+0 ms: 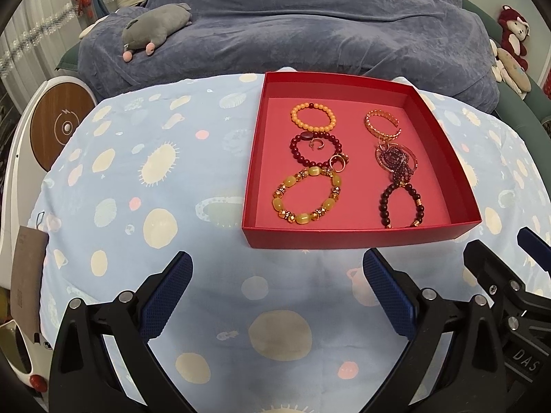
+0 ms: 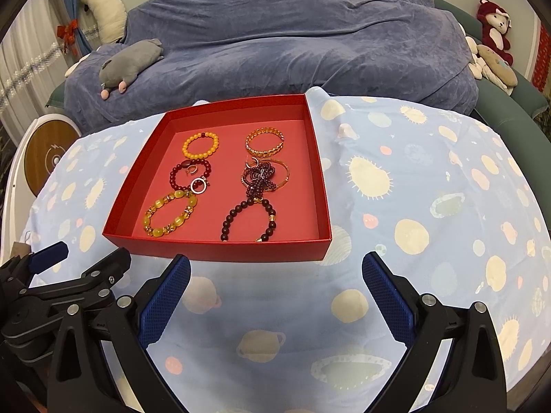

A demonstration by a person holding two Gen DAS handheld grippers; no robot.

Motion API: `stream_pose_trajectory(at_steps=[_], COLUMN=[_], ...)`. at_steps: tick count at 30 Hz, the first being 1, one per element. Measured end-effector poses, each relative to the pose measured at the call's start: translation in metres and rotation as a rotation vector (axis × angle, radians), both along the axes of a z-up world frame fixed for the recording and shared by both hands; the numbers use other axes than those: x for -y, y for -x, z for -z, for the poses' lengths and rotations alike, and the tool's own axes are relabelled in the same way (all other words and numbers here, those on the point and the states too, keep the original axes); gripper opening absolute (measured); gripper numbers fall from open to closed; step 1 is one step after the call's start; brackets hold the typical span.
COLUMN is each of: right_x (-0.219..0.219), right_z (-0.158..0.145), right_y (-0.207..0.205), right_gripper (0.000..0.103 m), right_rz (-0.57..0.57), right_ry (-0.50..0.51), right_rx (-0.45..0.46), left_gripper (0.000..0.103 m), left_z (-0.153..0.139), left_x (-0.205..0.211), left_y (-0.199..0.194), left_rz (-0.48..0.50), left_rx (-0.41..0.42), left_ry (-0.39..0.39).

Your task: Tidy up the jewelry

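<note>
Left wrist view is showing my left gripper (image 1: 277, 284) hovering wide apart over the blue patterned cloth (image 1: 137, 179), holding nothing. I am seeing the red box (image 1: 358, 239) resting on the cloth just ahead, with the bracelets lying inside: an orange bead bracelet (image 1: 312, 117) near its far edge, a yellow stone bracelet (image 1: 306, 194) near its front edge. My right gripper (image 2: 275, 284) is gaping wide too, empty, near the box's front wall.
</note>
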State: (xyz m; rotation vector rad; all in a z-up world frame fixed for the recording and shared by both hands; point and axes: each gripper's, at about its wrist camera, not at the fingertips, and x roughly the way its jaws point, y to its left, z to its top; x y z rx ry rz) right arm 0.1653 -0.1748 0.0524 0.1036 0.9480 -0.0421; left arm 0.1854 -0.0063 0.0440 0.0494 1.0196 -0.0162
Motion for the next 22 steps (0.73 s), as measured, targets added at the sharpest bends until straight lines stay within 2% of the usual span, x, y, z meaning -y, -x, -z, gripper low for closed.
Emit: stream_pose_trajectory(at_steps=[22], right_x=[0.0019], right_z=[-0.0045], right_y=[-0.0018], right_gripper=[0.096], right_rz=[0.001], right_ry=[0.007], right_rx=[0.009], left_gripper=[0.095], left_z=[-0.0055], left_x=[0.0006], left_y=[-0.0009], left_rz=[-0.005], left_rx=[0.011], left_ry=[-0.014])
